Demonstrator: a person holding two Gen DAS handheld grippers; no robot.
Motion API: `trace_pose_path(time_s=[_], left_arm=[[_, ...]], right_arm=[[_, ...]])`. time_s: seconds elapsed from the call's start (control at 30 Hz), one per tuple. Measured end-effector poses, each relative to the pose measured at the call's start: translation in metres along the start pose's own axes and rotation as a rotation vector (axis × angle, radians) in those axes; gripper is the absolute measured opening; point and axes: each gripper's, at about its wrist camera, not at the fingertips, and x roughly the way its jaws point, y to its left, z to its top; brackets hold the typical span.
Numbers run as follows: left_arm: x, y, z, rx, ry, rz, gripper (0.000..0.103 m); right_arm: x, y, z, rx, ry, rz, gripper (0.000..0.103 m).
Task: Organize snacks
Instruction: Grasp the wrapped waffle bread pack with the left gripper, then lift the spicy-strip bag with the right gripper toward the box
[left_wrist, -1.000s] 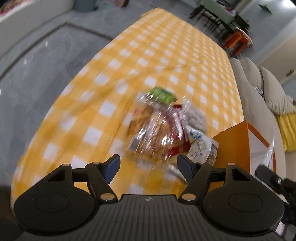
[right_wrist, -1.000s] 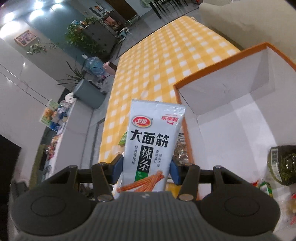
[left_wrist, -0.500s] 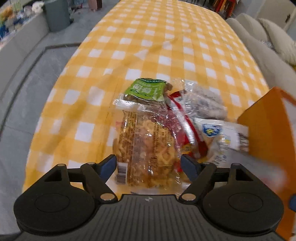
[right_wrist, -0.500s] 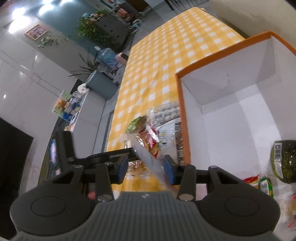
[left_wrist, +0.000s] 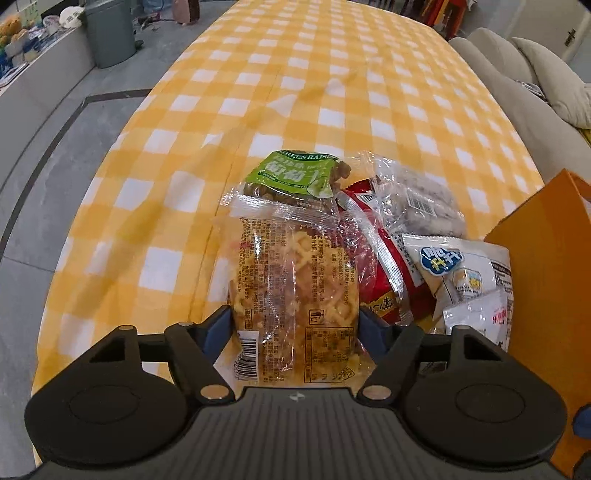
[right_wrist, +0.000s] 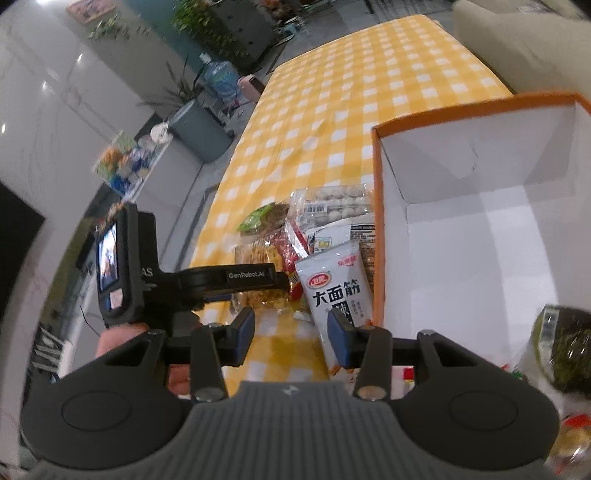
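Note:
My left gripper (left_wrist: 295, 328) is low over a pile of snacks on the yellow checked table (left_wrist: 295, 92). Its jaws are closing around a clear pack of golden crisp noodles (left_wrist: 291, 280), and the pads sit at the pack's sides without squeezing it. Behind the noodles lie a green raisin pack (left_wrist: 295, 177), a red pack (left_wrist: 384, 284) and a white-and-blue pack (left_wrist: 461, 273). My right gripper (right_wrist: 291, 332) hovers by the orange box (right_wrist: 461, 229), its jaws opening with only tablecloth between them. A white spicy-strip pack (right_wrist: 336, 288) lies against the box's outer wall, partly behind the right finger.
Inside the box a dark green seaweed pack (right_wrist: 565, 347) and other snacks lie at the near end; the far end shows bare white floor. A beige sofa (left_wrist: 517, 92) runs along the table's right side. A grey bin (left_wrist: 110, 33) stands on the floor far left.
My left gripper came down over the pile and now straddles the noodle pack. My right gripper let go of the white strip pack, which dropped beside the box.

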Motion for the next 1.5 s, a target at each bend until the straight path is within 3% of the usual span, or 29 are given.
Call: trace_pose_path(time_s=[0.07,0.27,0.43,0.63,0.9,1.13,1.17,1.2,1.37,1.5], left_arm=[[-0.002,-0.001,-0.002,0.014,0.011,0.002,0.081],[-0.009,0.005,-0.017,0.038,0.031,-0.009,0.081],[-0.014,0.018,-0.016,-0.02,0.06,-0.045,0.081],[-0.014,0.025,-0.013,-0.045,0.075,-0.078,0.081],[-0.014,0.03,-0.012,-0.07,0.089,-0.102,0.081],[-0.013,0.024,-0.013,-0.034,0.075,-0.064,0.08],[-0.013,0.024,-0.013,-0.028,0.075,-0.063,0.08],[-0.012,0.023,-0.012,-0.025,0.076,-0.064,0.08],[-0.013,0.027,-0.012,-0.043,0.08,-0.08,0.08],[-0.013,0.026,-0.012,-0.04,0.082,-0.08,0.08]], right_arm=[[0.002,0.008,-0.001,-0.061,0.01,-0.028,0.052],[0.018,0.035,-0.016,-0.223,0.004,-0.138,0.054],[0.048,0.071,-0.045,-0.444,-0.071,-0.422,0.054],[0.094,0.09,-0.066,-0.557,-0.1,-0.649,0.063],[0.143,0.09,-0.078,-0.58,-0.06,-0.779,0.063],[0.15,0.077,-0.087,-0.599,-0.121,-0.822,0.06],[0.151,0.076,-0.088,-0.606,-0.128,-0.829,0.056],[0.152,0.075,-0.089,-0.611,-0.13,-0.834,0.044],[0.159,0.078,-0.103,-0.737,-0.144,-0.9,0.036],[0.162,0.083,-0.116,-0.811,-0.183,-0.926,0.018]])
